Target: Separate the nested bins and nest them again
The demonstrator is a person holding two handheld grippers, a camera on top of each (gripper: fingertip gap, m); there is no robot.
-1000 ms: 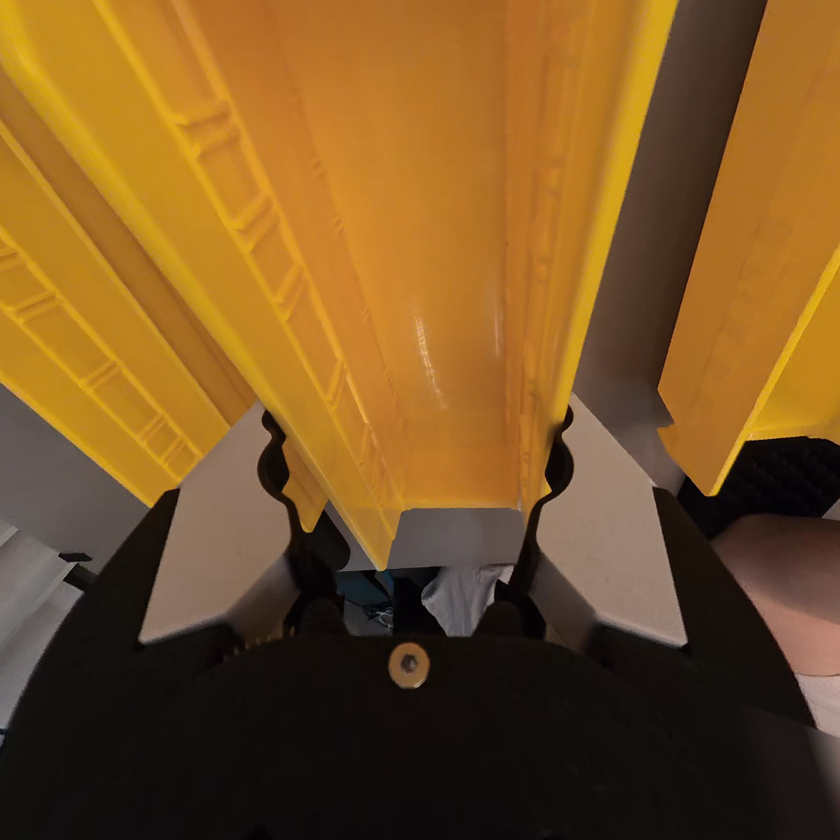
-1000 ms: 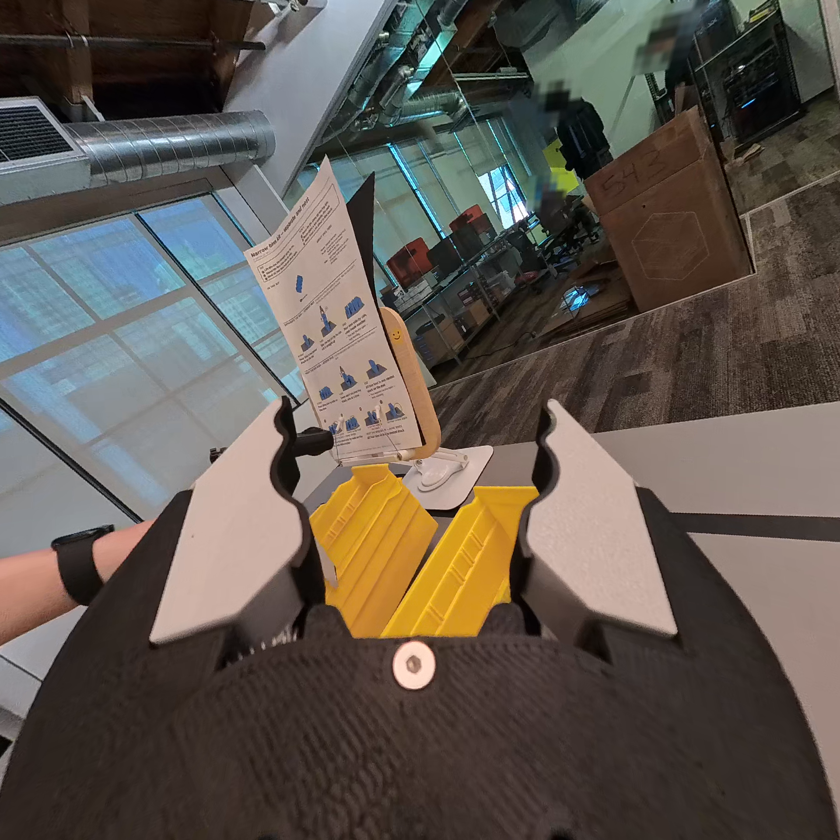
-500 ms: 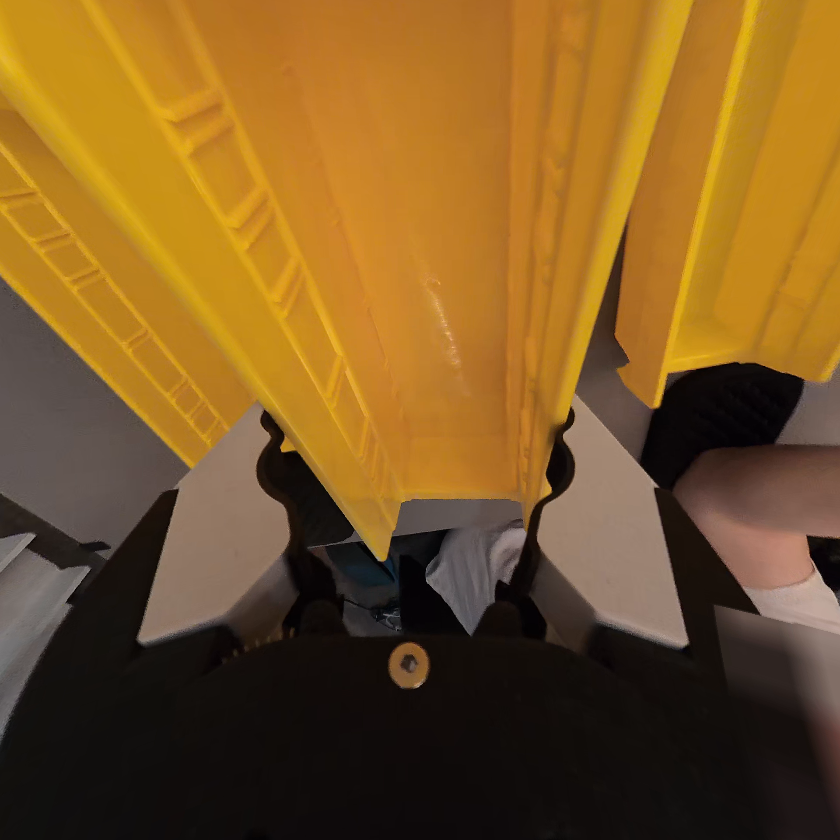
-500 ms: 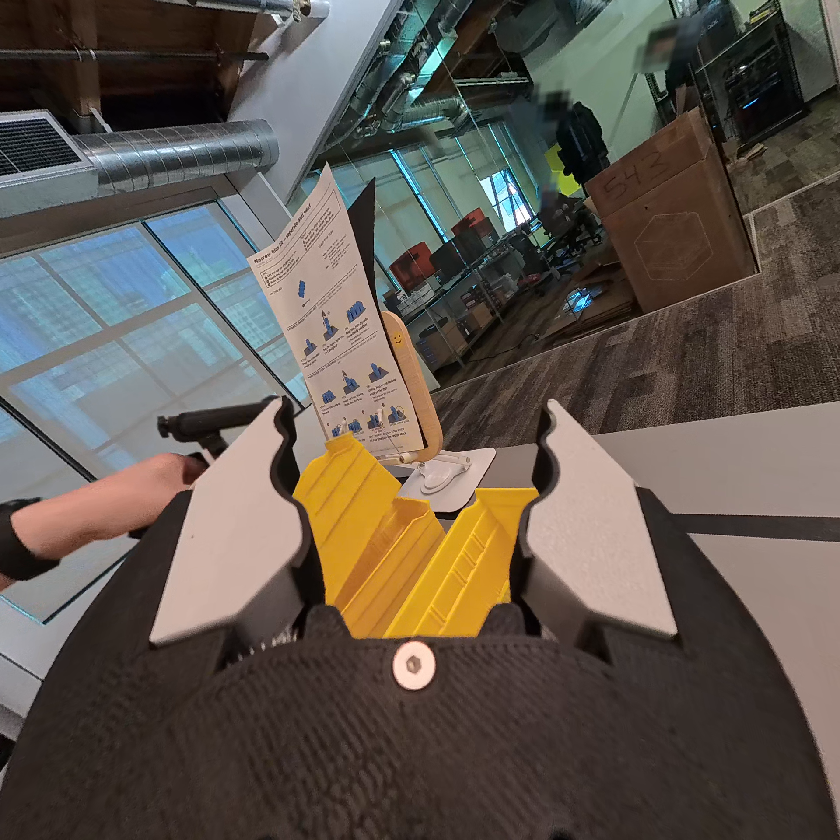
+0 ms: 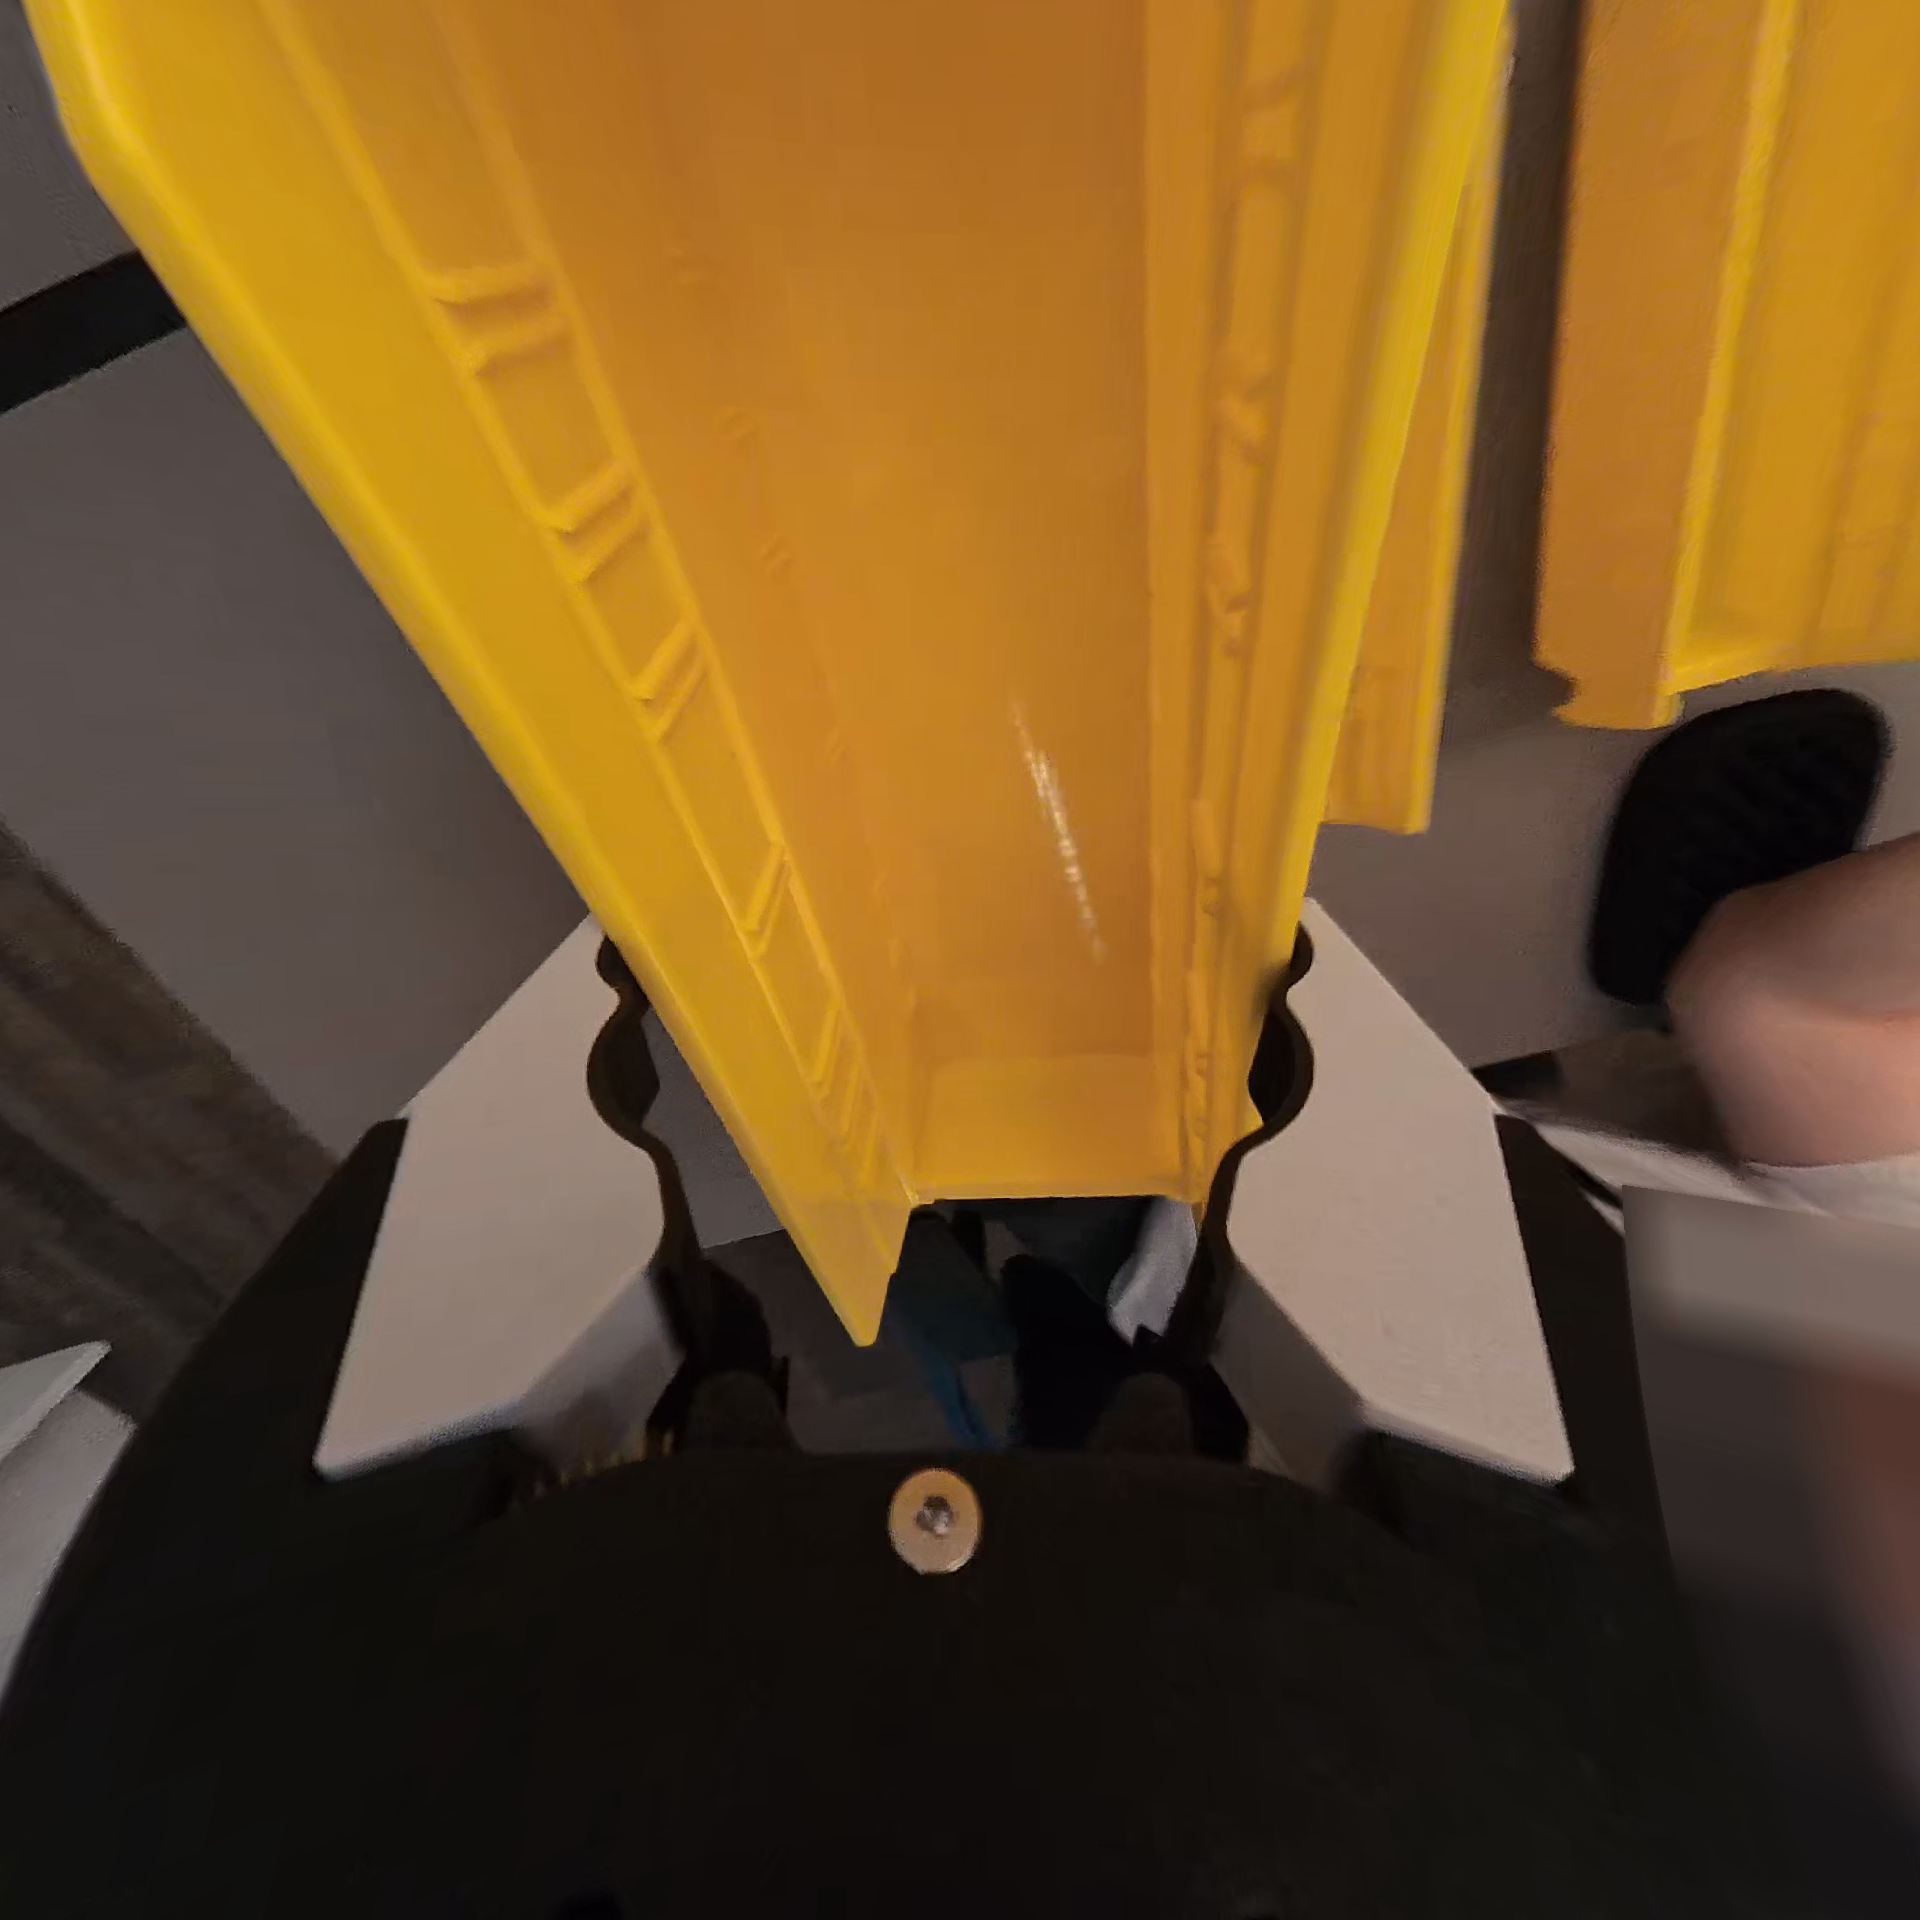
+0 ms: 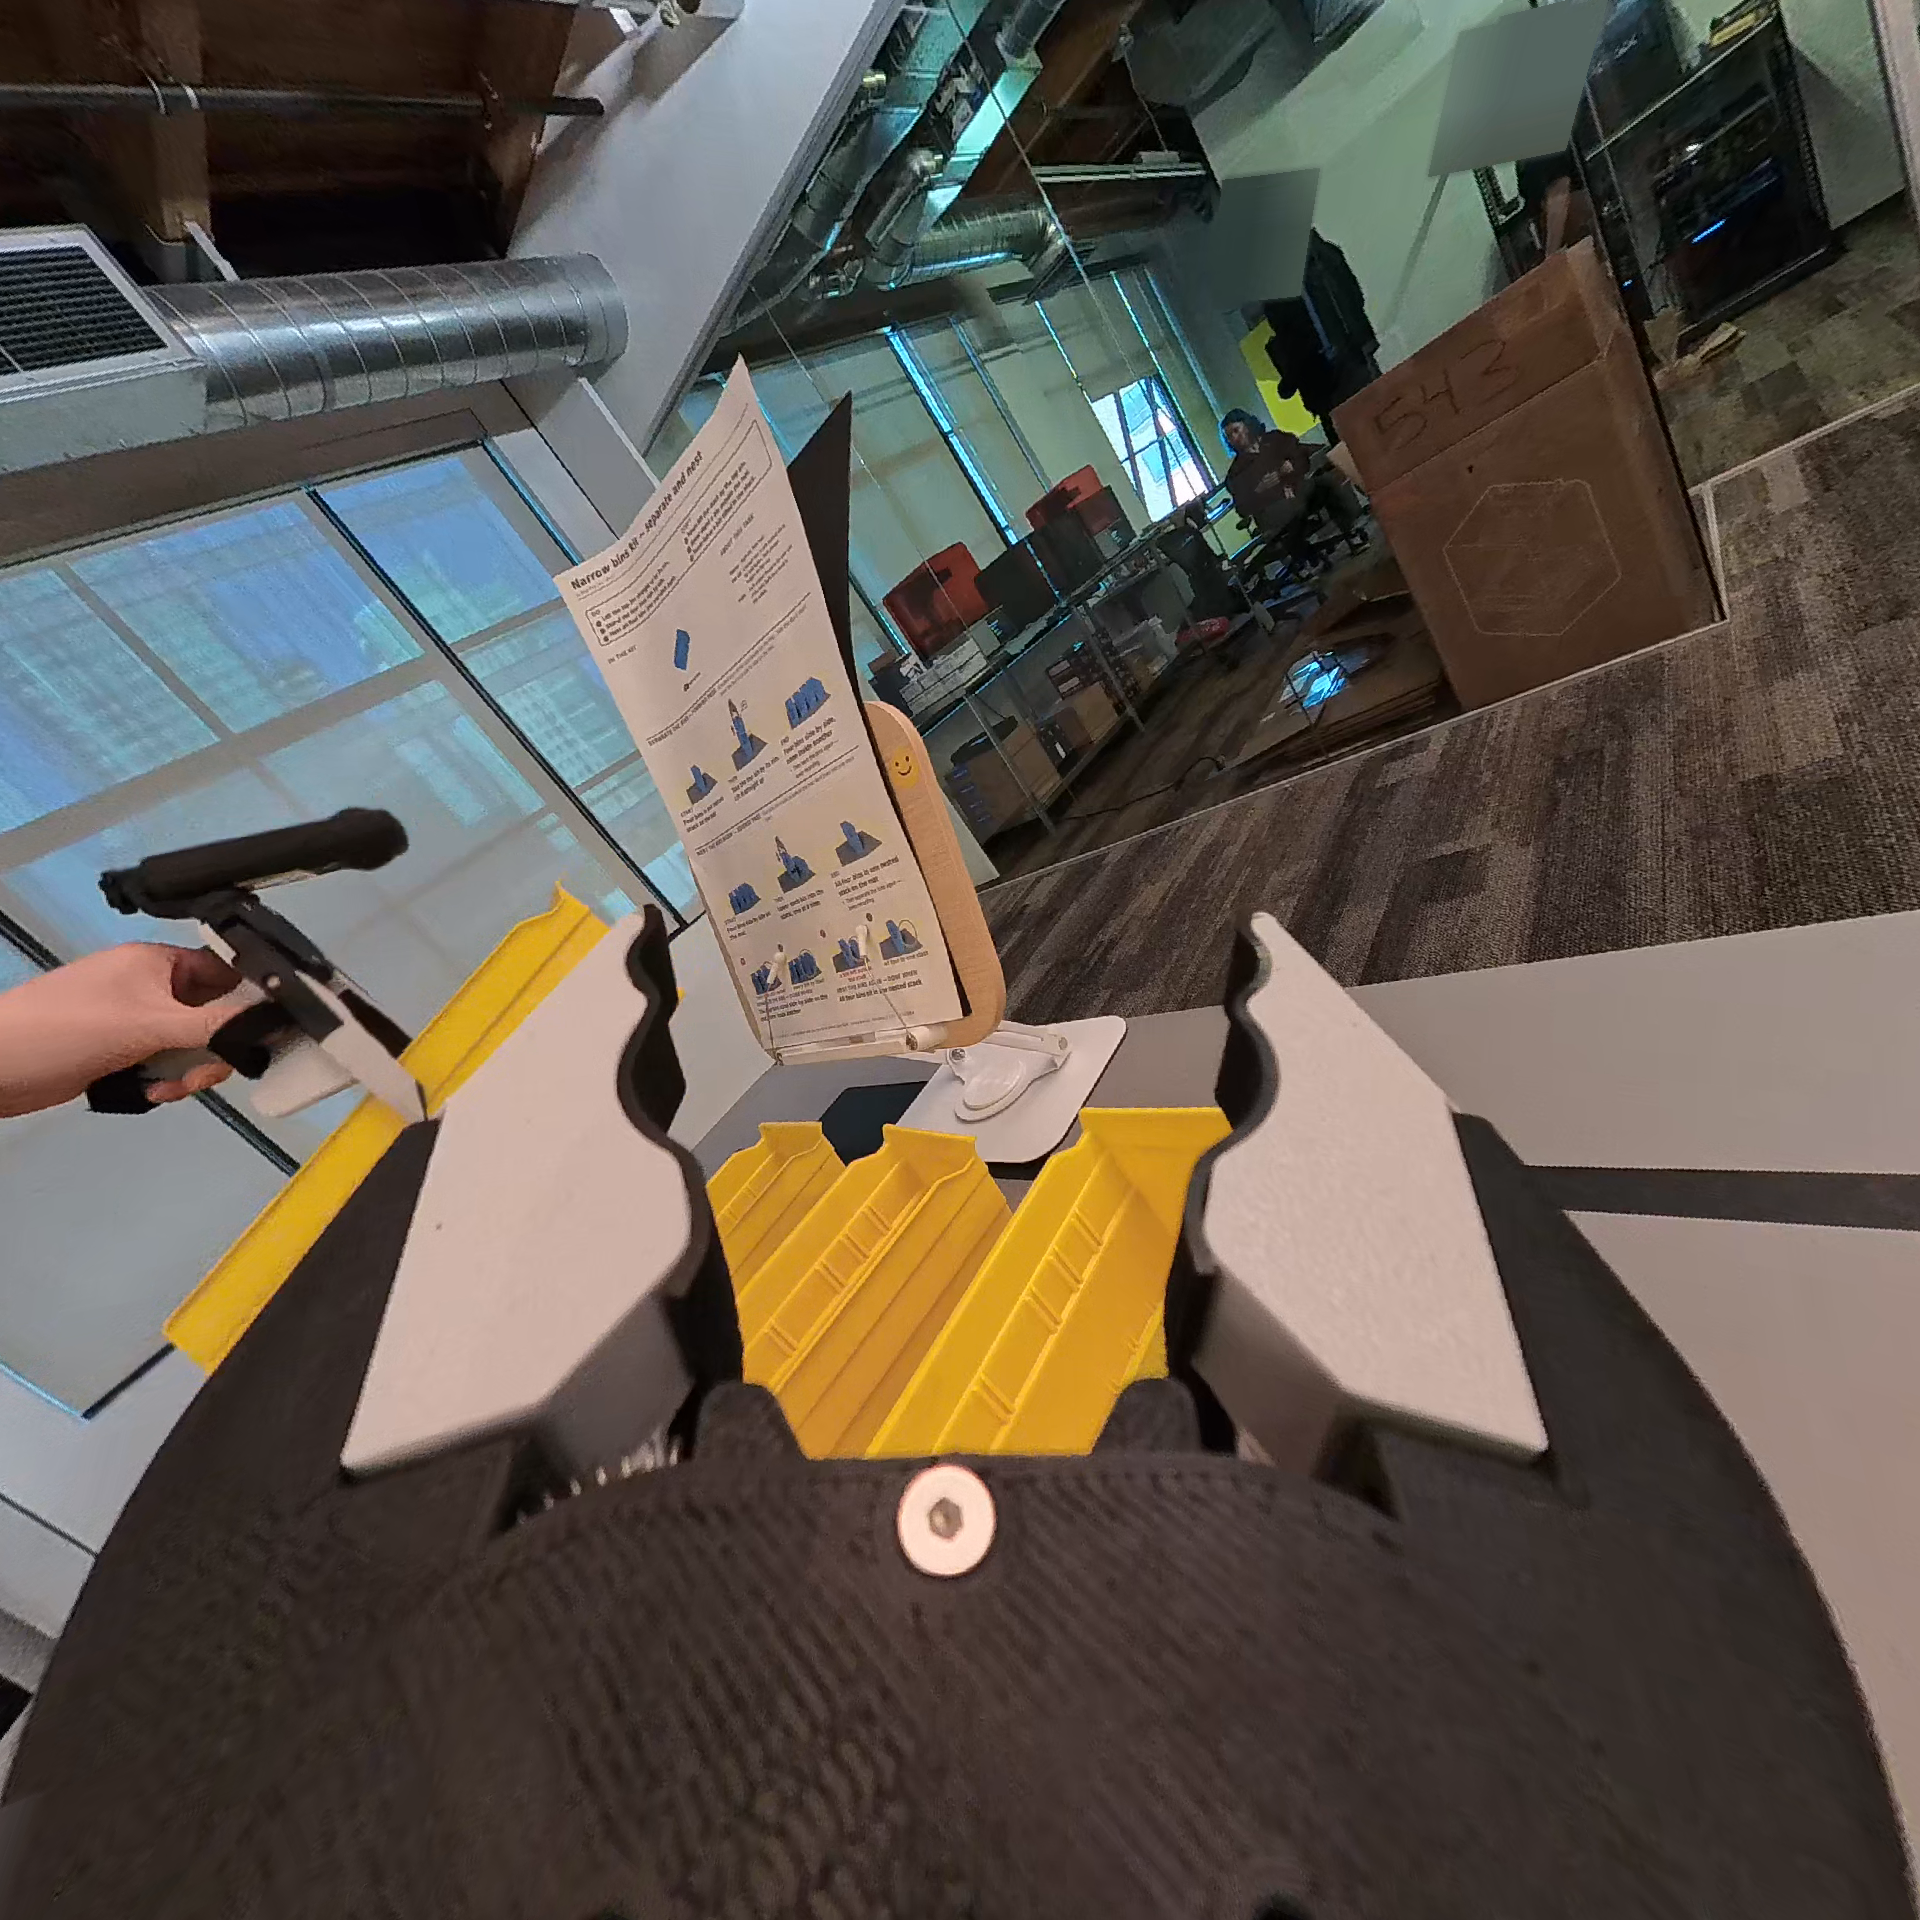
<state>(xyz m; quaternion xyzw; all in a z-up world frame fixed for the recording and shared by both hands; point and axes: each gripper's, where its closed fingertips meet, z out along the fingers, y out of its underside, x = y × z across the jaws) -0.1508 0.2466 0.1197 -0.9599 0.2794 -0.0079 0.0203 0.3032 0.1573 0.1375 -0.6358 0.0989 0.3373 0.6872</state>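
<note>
The left gripper [image 5: 951,1023] grasps one long yellow bin [image 5: 883,520] across its narrow end, both pads pressed on the side walls, and carries it in the air; in the right wrist view that bin [image 6: 312,1174] hangs out to the left, well apart from the others. Three more bins [image 6: 935,1278] lie side by side on the grey surface [image 6: 1714,1091] in front of the right gripper [image 6: 951,1039], whose jaws stand wide apart on nothing. These bins look like thin moulded plastic: light, fairly stiff, glossy and likely slippery. Held at one end, the long body may swing, so the ribbed rim is probably the best hold
</note>
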